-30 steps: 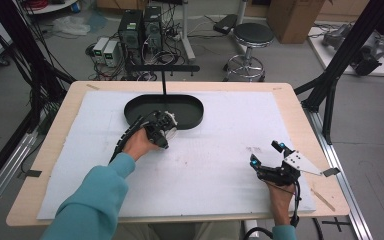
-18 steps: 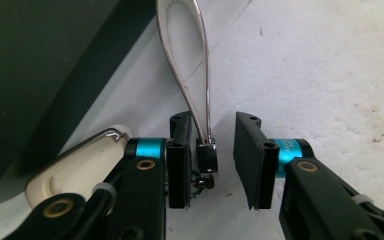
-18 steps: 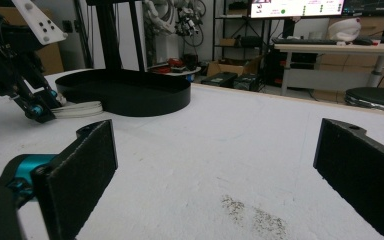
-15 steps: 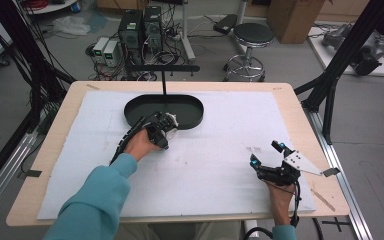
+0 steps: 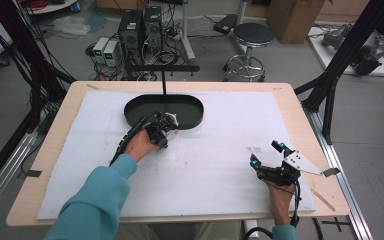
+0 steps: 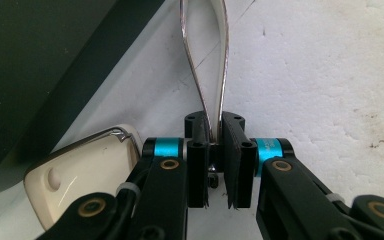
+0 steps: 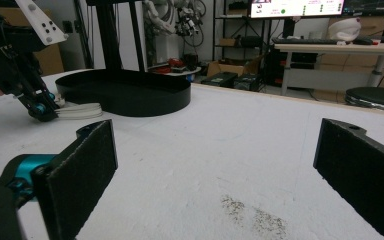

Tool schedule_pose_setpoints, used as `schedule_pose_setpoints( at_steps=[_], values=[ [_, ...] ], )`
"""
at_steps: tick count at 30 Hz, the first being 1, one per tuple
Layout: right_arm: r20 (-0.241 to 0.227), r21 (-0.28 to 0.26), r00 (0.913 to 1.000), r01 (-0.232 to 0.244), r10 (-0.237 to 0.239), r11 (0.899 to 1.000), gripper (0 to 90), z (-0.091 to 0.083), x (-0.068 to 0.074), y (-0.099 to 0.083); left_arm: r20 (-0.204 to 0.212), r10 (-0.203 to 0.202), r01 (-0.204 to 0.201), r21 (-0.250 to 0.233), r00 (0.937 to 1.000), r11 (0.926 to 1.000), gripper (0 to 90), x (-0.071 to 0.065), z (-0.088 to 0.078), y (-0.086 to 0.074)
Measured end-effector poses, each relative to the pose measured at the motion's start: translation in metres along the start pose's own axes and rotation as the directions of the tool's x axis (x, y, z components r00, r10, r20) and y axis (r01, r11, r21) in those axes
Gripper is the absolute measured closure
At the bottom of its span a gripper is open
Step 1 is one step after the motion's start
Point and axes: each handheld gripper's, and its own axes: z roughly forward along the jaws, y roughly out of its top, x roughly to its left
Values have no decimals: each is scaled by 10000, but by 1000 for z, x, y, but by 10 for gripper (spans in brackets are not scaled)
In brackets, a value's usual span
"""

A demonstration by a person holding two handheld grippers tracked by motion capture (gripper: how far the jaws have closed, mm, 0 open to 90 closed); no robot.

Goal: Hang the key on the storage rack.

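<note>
- Left claw [image 5: 166,125]: near the far middle of the surface [image 5: 220,165], just beside the near rim of the black oval tray [image 5: 190,107]. In the left gripper view its jaws are pressed together on the metal-edged white utensil [image 6: 207,60], which extends away from the claw across the white covering.
- A second cream-white piece [image 6: 77,172] lies beside the left claw, close to the tray wall.
- Right claw [image 5: 266,155]: near the surface's near right corner, jaws spread wide, nothing between them.
- The two claws are well apart.
</note>
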Motion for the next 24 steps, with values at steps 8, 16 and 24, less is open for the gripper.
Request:
schedule_pose_setpoints(
  at_steps=[8,16,24],
  values=[
    [5,-10,10000,-16,16,10000,30,0,0,0,91,-111,116,-558,9999,9984,817,5,-9,-2],
    [22,30,10000,17,-17,10000,30,0,0,0,-67,-257,242,-1623,9996,9864,817,11,-28,-7],
    [12,7,10000,77,-77,10000,31,0,0,0,-422,-616,462,-2998,9972,9529,818,23,-49,-15]
  ],
)
